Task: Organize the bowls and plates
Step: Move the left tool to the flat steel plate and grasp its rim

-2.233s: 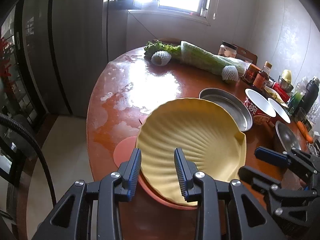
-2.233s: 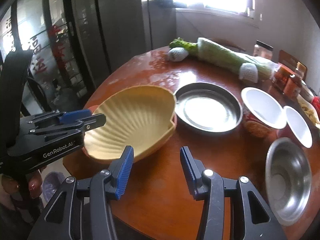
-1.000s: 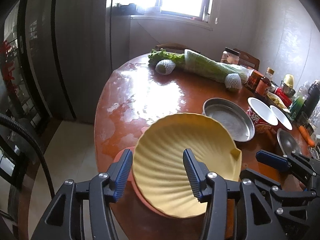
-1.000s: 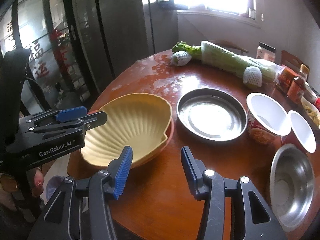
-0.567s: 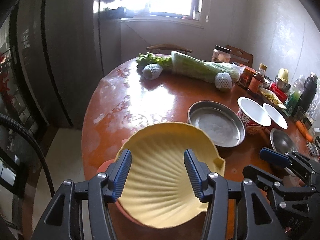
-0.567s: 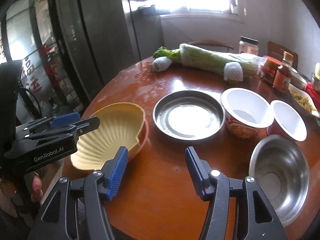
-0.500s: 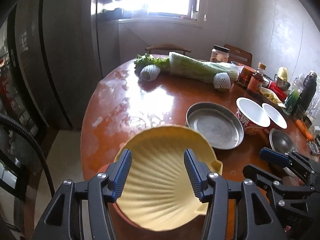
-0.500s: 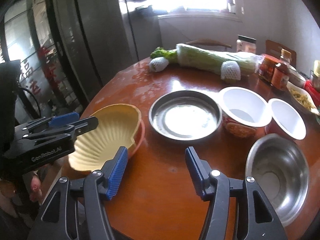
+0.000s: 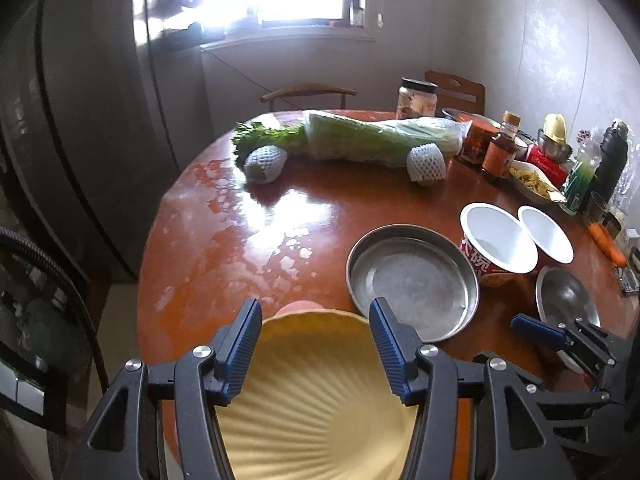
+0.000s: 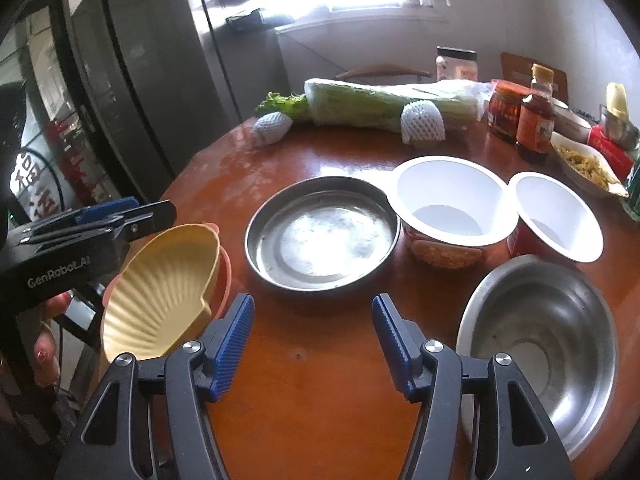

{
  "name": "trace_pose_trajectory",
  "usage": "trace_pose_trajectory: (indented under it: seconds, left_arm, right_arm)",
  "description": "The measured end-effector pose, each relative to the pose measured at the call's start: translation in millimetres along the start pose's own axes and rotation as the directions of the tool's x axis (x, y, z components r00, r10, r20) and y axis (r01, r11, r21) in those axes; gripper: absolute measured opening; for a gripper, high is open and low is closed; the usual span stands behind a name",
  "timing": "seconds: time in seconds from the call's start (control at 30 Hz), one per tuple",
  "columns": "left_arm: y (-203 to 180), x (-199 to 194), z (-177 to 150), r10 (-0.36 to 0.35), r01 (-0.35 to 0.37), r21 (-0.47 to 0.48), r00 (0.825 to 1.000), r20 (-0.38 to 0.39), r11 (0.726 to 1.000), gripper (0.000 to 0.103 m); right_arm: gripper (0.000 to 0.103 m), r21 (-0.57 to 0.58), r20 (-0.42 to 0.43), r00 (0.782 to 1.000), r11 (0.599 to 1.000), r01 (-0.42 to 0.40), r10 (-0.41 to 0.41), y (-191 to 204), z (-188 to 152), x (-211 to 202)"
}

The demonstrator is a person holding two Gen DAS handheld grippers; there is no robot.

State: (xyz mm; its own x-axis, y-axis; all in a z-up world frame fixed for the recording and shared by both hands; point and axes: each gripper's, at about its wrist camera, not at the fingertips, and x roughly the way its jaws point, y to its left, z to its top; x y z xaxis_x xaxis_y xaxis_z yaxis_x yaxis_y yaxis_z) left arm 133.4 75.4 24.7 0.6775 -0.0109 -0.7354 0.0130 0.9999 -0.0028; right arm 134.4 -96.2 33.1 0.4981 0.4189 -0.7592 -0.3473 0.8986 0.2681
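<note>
1. Left wrist view: a yellow shell-shaped plate (image 9: 316, 392) fills the near foreground, resting on a pink plate (image 9: 298, 307) whose rim just peeks out beyond it, at the near left edge of the round wooden table (image 9: 248, 240).
2. The left gripper (image 9: 316, 344) hovers over the shell plate with its jaws wide apart, holding nothing.
3. Right wrist view: the right gripper (image 10: 312, 344) also stands wide and empty above bare tabletop, near a round steel plate (image 10: 322, 236).
4. To the right of that plate sit a large white paper bowl (image 10: 452, 200) and a small white paper bowl (image 10: 558, 214), their rims almost touching, with a steel bowl (image 10: 540, 328) nearer the camera.
5. Further out lie wrapped cabbage (image 10: 384, 106), two fruits in foam netting, jars and bottles.
6. Judging from this, the plates are partly stacked and the steel plate looks likely next. To do it well, pinch its raised rim squarely, lift it level, and lower it centred, since the ribbed shell surface may let it rock.
</note>
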Motion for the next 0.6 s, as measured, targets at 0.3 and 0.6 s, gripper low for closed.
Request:
trace_pose_trajectory:
  seconds: [0.3,0.6]
  left_arm:
    - [-0.8,43.5,20.9,-0.057,0.061,0.041,0.995,-0.087,0.997,0.056]
    - [-9.3,78.9,38.4,-0.117,0.130,0.079,0.981,-0.154,0.988,0.056]
  right_arm:
    - [0.063,0.018,-0.035,0.999,1.000,0.016,-0.015,0.1,13.6,22.9]
    - [0.066,0.057,-0.079,0.994,0.995,0.076,-0.071,-8.1,23.6,39.1]
